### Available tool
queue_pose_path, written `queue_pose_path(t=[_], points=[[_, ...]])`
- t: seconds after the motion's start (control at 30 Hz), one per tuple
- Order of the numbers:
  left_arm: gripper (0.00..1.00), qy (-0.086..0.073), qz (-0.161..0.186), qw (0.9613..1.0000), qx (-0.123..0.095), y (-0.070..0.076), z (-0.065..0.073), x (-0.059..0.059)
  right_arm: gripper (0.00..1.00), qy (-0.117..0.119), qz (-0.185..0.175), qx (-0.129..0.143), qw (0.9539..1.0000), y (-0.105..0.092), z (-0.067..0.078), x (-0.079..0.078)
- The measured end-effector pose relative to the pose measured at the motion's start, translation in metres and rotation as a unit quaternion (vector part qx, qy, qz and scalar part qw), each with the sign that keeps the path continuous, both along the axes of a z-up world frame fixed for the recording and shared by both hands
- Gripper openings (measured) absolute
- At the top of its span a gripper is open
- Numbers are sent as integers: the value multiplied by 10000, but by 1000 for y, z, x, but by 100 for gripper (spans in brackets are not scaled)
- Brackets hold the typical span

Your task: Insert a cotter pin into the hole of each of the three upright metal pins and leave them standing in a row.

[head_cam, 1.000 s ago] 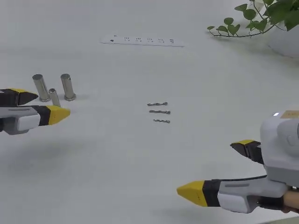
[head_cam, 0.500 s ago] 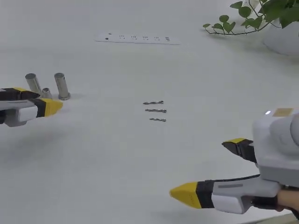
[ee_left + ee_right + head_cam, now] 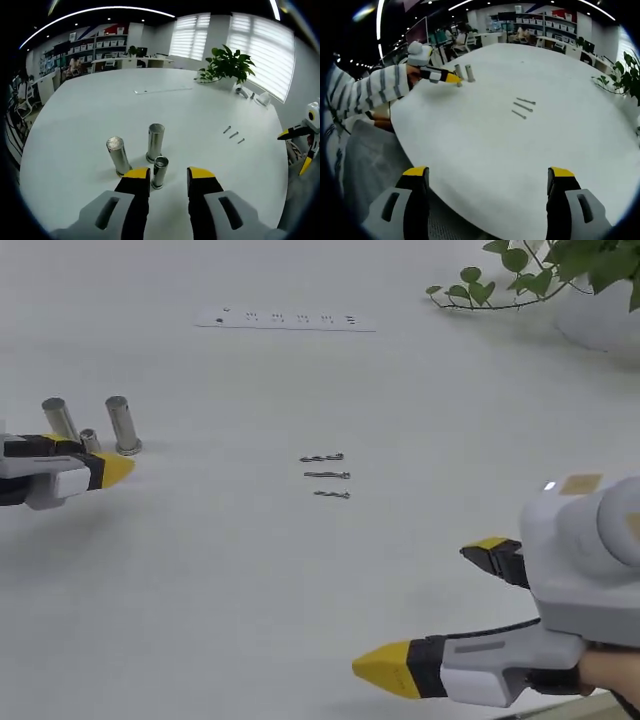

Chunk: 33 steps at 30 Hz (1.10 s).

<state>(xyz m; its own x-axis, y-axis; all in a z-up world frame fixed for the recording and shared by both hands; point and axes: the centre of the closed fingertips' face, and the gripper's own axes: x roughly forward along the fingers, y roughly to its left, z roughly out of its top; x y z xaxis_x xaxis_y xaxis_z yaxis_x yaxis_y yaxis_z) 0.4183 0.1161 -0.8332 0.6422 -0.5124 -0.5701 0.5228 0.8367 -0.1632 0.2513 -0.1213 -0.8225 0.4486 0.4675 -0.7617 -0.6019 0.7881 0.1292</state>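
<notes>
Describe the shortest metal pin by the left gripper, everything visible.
The short pin is a shiny silver metal cylinder with a flared foot and a dark recessed top. It stands upright on the white table, in front of the two taller pins, apart from both. It sits at the open jaws of the left gripper, nearer one jaw tip; contact cannot be told. Any cross hole is too small to see.

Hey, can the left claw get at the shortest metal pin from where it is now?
Probably yes. The left claw is open and the shortest pin stands right at its mouth, close to one jaw. The two taller pins stand beyond it, so nothing seems to block it.
</notes>
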Motion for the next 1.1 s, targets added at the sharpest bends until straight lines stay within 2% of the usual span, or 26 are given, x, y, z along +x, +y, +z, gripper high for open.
queue_pose_path(t=[0.13, 0.2, 0.37, 0.43, 0.47, 0.67, 0.8, 0.93, 0.97, 1.03, 1.07, 1.1], points=[[26, 61, 100, 9999, -4, 1, -5, 5, 100, 37, 38, 20, 10000, 2, -2, -2], [26, 47, 144, 9998, 137, 4, -9, 6, 100, 53, 54, 9, 10000, 2, -3, -3], [24, 28, 47, 9995, 296, 7, -14, 6, 100, 113, 8, 87, 9999, 1, -5, -4], [23, 48, 30, 9987, 508, 12, -18, 5, 100, 132, 4, 111, 9999, 1, -5, -4], [23, 50, 41, 9985, 540, 13, -19, 5, 100, 129, 6, 122, 9998, 1, -5, -4], [15, 222, 244, 9989, 345, 17, -25, 7, 100, 85, 97, 121, 9998, 4, -4, -4], [12, 180, 323, 9988, 327, 19, -25, 9, 99, 99, 113, 121, 9998, 4, -5, -4], [9, 231, 406, 9987, 216, 20, -25, 10, 99, 118, 132, 109, 9998, 4, -6, -6], [9, 205, 384, 9988, 237, 20, -25, 9, 99, 116, 139, 106, 9998, 4, -6, -6], [7, -6, 331, 9987, 383, 21, -22, 11, 99, 110, 149, 116, 9998, 5, -7, -6], [7, 74, 389, 9985, 371, 22, -24, 10, 99, 96, 150, 128, 9998, 5, -7, -6], [7, 68, 387, 9987, 338, 21, -24, 11, 99, 92, 146, 145, 9997, 5, -7, -6]])
